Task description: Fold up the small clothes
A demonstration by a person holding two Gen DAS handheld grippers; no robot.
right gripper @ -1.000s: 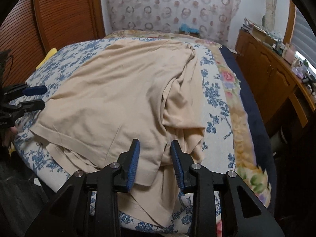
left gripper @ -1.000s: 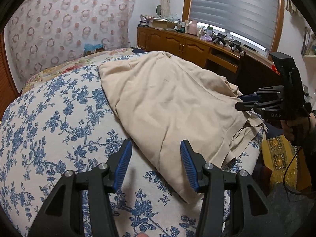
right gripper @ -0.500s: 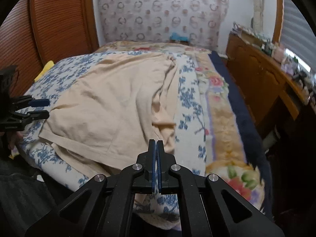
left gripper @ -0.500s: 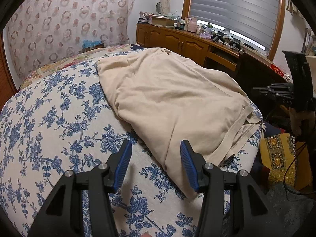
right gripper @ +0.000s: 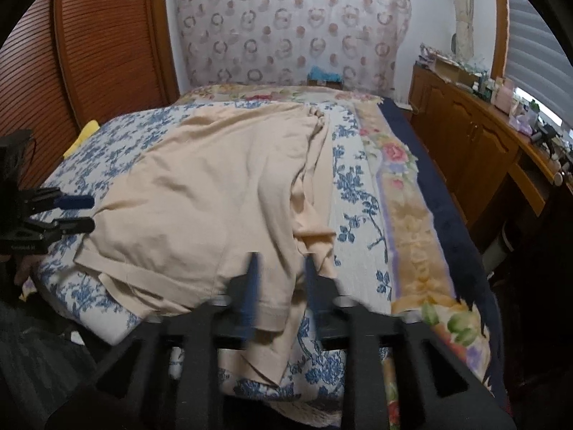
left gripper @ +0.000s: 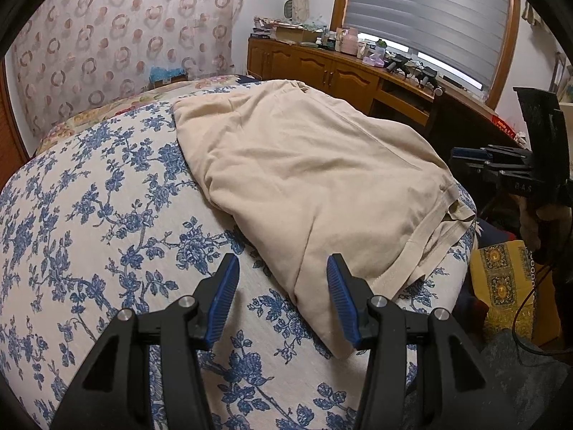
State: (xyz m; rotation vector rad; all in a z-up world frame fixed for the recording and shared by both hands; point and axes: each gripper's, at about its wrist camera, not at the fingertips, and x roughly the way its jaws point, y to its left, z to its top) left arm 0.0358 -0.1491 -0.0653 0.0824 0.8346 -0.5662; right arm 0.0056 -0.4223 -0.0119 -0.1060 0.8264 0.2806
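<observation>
A beige garment [left gripper: 315,179] lies spread on the blue-flowered bedspread [left gripper: 89,215], its hemmed edge hanging over the near side of the bed. My left gripper [left gripper: 282,268] is open above the bedspread, just left of the garment's near corner, with nothing between its pads. In the right wrist view the garment [right gripper: 215,197] fills the middle of the bed. My right gripper [right gripper: 282,261] is blurred and its jaws are opening above the hem, not pressing on the cloth. Each gripper also shows in the other's view: the right gripper [left gripper: 460,160] past the bed's edge, the left gripper [right gripper: 77,213] at the far left.
A wooden cabinet [left gripper: 322,71] with clutter on top runs under the blinds along the right wall. A louvered wooden door [right gripper: 89,53] stands left of the bed. A yellow patterned cloth [left gripper: 501,286] and a cable lie beside the bed's near right corner.
My right gripper's jaws went from partly apart to fully shut, then apart again, and it drew back a little from the garment. The left gripper has stayed put and open.
</observation>
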